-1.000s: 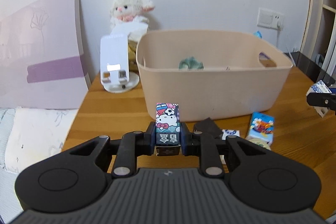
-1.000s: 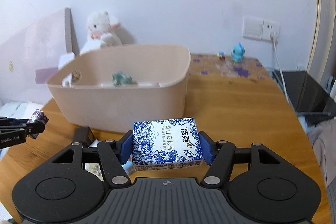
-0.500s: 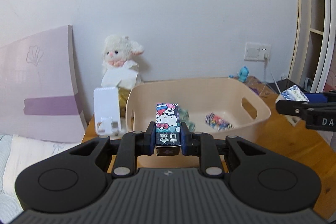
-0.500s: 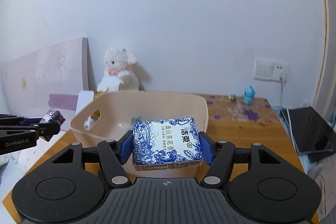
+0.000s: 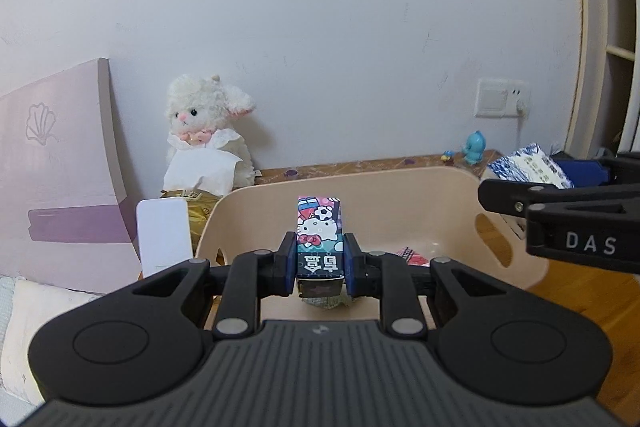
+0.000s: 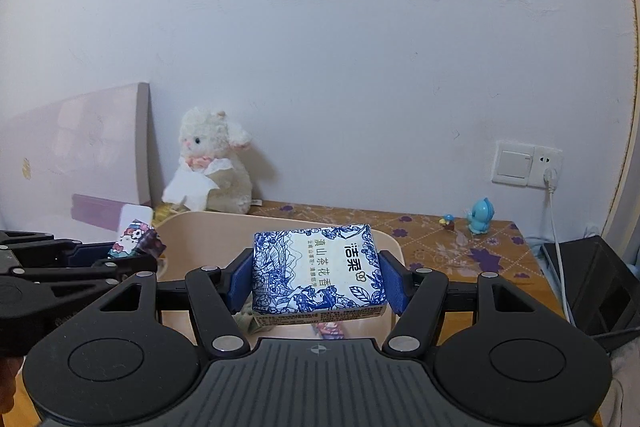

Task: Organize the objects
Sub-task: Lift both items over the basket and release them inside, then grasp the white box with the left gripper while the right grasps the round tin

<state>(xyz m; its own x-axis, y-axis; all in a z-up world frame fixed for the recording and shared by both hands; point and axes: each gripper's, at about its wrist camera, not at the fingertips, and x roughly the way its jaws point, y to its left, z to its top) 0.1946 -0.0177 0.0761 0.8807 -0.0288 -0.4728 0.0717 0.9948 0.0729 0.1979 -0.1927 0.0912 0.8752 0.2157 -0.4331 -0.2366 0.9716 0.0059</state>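
Gripping cartoon box (image 5: 319, 238) upright — tissue pack (image 6: 318, 277) crosswise

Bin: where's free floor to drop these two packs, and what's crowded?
Bare bin floor shows by the right handle hole, past the red packet. The middle is crowded: the packet and a crumpled wrapper lie under the cartoon pack. Outside, the tabletop between the rim and the blue figurine is open.

Wooden table (image 6: 500, 267): beige bin (image 5: 452, 187), plush lamb (image 6: 212, 163).
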